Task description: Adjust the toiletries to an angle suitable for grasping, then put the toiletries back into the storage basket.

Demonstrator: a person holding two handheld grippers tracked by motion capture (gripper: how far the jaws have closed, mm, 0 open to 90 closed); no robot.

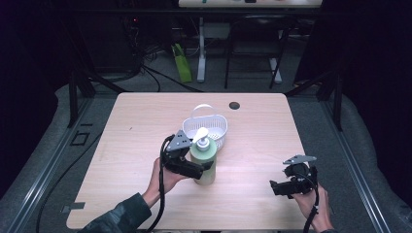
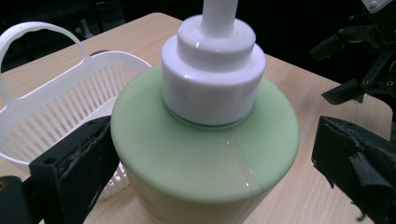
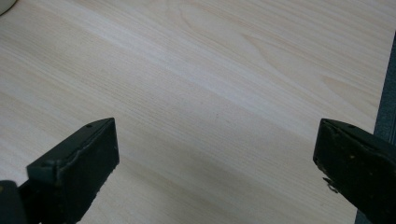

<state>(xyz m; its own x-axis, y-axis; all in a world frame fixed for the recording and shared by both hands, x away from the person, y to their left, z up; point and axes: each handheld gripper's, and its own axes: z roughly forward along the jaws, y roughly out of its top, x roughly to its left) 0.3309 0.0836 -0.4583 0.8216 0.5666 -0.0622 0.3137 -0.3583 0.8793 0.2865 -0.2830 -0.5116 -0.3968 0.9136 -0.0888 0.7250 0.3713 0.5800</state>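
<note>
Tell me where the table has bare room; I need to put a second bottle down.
Bare wood lies along the table right of the white basket, down to the right hand-held gripper, and left toward the edge. It is crowded mid-table: the green pump bottle stands against the basket, the left hand-held gripper around it.

In the left gripper view the pump bottle (image 2: pixel 205 140) is cut off by the top and bottom edges, so its spout and base stay out of sight, and its body hides part of the white basket (image 2: pixel 60 107). From the high view the left gripper (image 1: pixel 206 167) covers the bottle's lower side, so contact there cannot be told. The dark spot (image 1: pixel 234 105) on the table (image 1: pixel 145 121) is too small to identify. The right gripper view cuts off the right gripper (image 3: pixel 215 163) at the bottom edge
</note>
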